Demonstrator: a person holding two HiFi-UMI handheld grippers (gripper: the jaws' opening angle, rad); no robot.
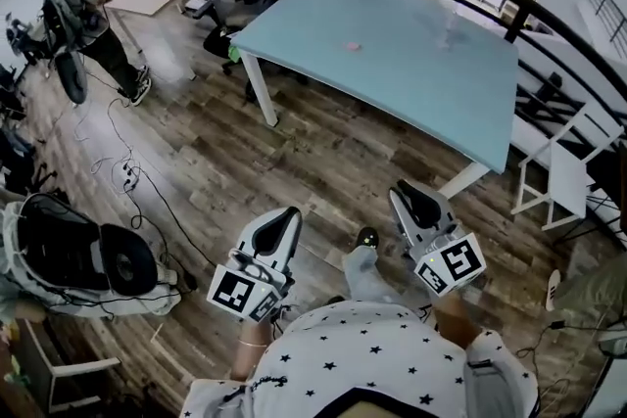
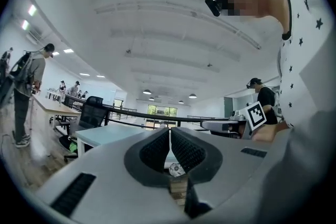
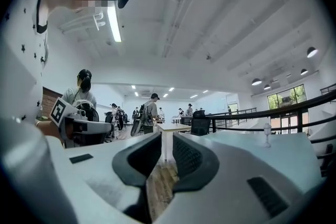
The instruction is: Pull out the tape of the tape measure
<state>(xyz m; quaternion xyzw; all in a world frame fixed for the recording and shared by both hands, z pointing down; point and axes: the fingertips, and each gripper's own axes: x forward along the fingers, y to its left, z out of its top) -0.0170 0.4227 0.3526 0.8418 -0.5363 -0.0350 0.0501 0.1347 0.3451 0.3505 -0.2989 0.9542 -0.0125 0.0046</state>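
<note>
Both held low by body, well short of table (image 1: pixel 421 83), so I'd guess nothing's started yet. left gripper (image 1: pixel 284 222) clenched, empty. right gripper (image 1: pixel 411 201) slightly parted, nothing between. tape measure: maybe the pink thing (image 1: pixel 351 45) on table, too small to tell.

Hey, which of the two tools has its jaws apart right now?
The right tool: its pads stand apart, with the wooden floor showing through the gap. The left tool has its pads meeting along a single line.
</note>
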